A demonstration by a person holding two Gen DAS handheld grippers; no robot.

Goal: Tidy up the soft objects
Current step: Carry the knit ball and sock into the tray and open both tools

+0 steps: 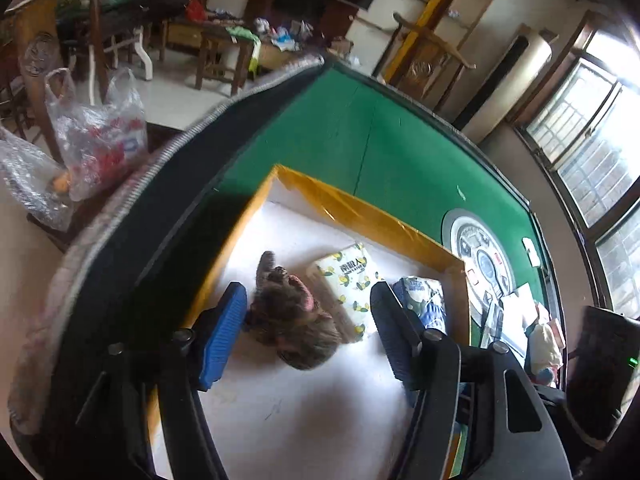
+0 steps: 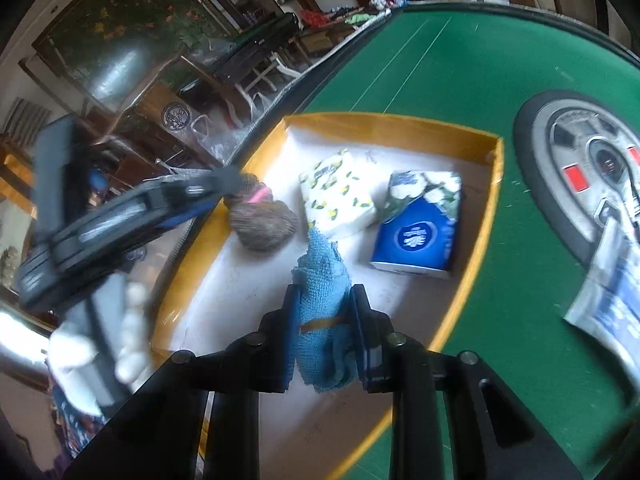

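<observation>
Centrally, blue cloth clamped in right claw over yellow-walled tray, brown knitted toy lying released between spread left claw jaws, two tissue packs beside it.

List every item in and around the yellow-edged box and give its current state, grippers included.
Left gripper: open, around the brown plush toy, pads not pressing.
Right gripper: shut on the blue cloth.
Blue cloth: bundled, banded, held over the box.
Brown plush toy: lying in the box.
Lemon-print tissue pack: flat in the box.
Blue tissue pack: in the box, beside the lemon pack.
Box: open-topped, on the green table.
</observation>
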